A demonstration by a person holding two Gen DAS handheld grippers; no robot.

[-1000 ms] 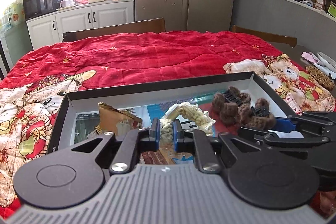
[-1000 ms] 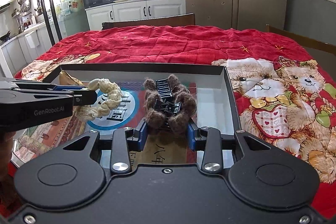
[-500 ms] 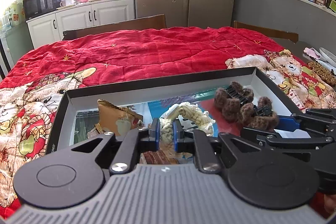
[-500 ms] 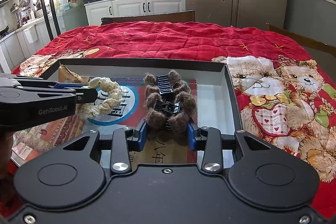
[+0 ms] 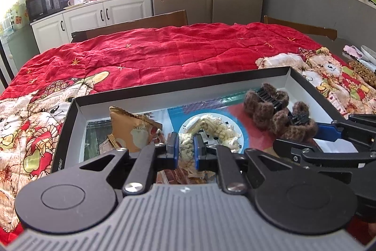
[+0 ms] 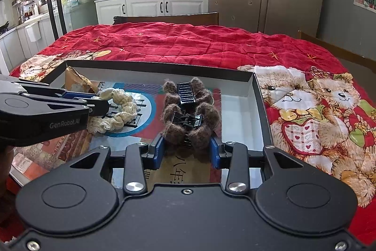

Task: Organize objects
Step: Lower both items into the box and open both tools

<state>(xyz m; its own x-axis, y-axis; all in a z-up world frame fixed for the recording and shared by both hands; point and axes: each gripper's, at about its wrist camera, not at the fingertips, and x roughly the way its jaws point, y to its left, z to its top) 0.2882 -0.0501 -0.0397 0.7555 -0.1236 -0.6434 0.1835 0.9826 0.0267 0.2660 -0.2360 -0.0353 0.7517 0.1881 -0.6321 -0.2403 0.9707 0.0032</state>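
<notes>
A shallow black box (image 5: 188, 82) (image 6: 258, 95) with a printed floor lies on the red quilt. My left gripper (image 5: 185, 149) (image 6: 94, 106) is shut on a cream knitted scrunchie (image 5: 211, 128) (image 6: 117, 109), held inside the box at its middle. My right gripper (image 6: 186, 149) (image 5: 329, 133) is shut on the near end of a brown fuzzy hair claw clip (image 6: 188, 114) (image 5: 279, 114) in the box's right half. A brown snack packet (image 5: 131, 131) (image 6: 77, 81) lies in the box's left part.
The red teddy-bear quilt (image 6: 188, 48) covers the table. Wooden chair backs (image 6: 169, 18) stand at the far edge. At the far right edge of the table lie a brown beaded thing (image 5: 362, 72) and plates (image 5: 369, 55).
Both grippers have drawn back and risen slightly, so the box sits farther ahead in each view. The scrunchie and the clip stay in their grips.
</notes>
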